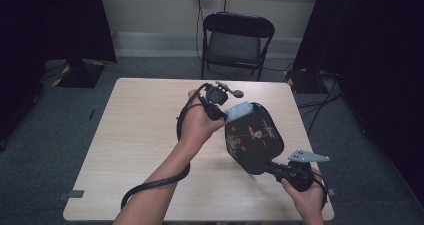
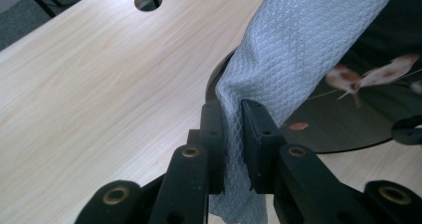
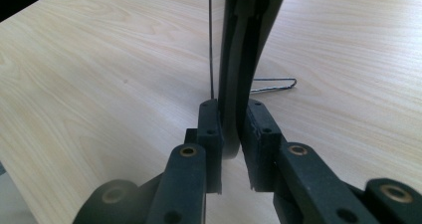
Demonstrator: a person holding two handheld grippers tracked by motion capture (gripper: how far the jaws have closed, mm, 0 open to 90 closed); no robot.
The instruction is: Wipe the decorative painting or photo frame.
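Your left hand-held gripper [image 1: 223, 112] is clamped on a grey-blue cloth [image 2: 293, 55], jaws pinching the fabric tight, and the free end drapes toward the near-left edge of the black plate [image 1: 252, 137]. That plate, dark with a small reddish flower print, is tilted up off the table [image 1: 135, 135] rather than lying flat, its long axis running from the cloth end down toward your right hand. Over there, your right hand-held gripper [image 1: 280, 169] is closed on the plate's rim, the edge standing upright between the jaws in the right gripper view. So the plate face lies just to the right of the cloth, and your left hand is the nearer one for the wipe: it looks set to sweep across and down.
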